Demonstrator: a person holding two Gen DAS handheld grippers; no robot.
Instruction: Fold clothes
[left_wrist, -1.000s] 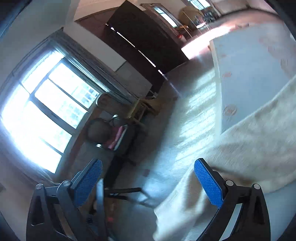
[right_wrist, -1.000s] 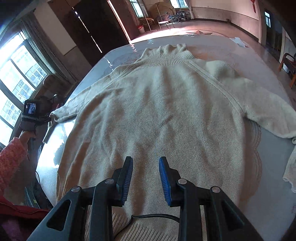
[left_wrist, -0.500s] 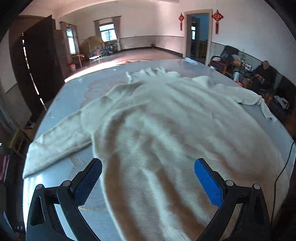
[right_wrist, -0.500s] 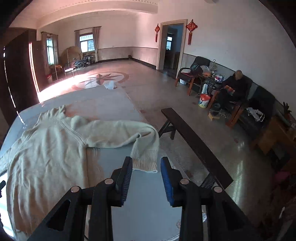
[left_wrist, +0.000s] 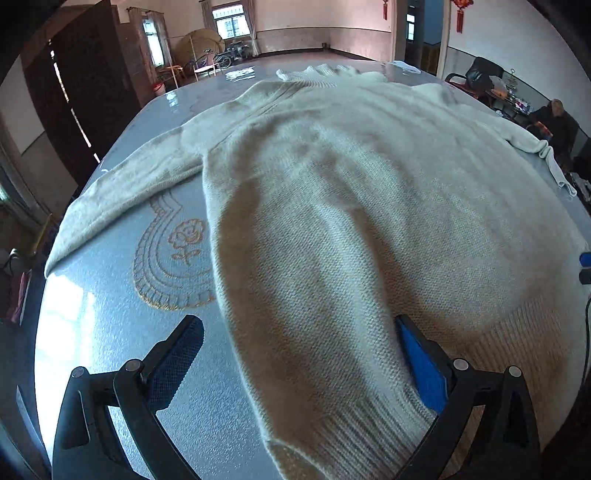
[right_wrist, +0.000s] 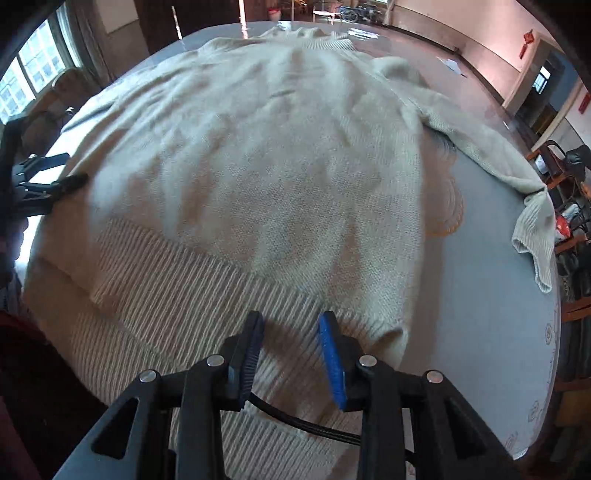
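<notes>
Both cameras have swung back over the garment since half a second ago, when the right one faced the room and a bench, and each now sits low over the hem.

From the left wrist, the cream sweater (left_wrist: 351, 206) lies flat on the grey patterned counter (left_wrist: 110, 325), collar at the far end. One sleeve (left_wrist: 125, 192) stretches out to the left edge, and the other sleeve (left_wrist: 532, 147) runs to the right edge with its cuff hanging over. A gold rose motif (left_wrist: 186, 236) shows on the counter between the left sleeve and the body. The left claw (left_wrist: 295, 354) stands wide, its left finger over bare counter and its right finger over the knit, with the sweater's side edge between them; it grips nothing. A seated person (left_wrist: 554, 118) is visible far right.

From the right wrist, the ribbed hem band (right_wrist: 177, 288) fills the near foreground. The right claw (right_wrist: 291, 347) is narrow, with a gap between the blue pads (right_wrist: 330, 354), just above the ribbing near the sweater's right corner; whether the tips touch the fabric is hard to tell. A black cable (right_wrist: 306, 424) crosses below it. The left claw (right_wrist: 48, 184) shows at the left edge beside the sweater.
</notes>
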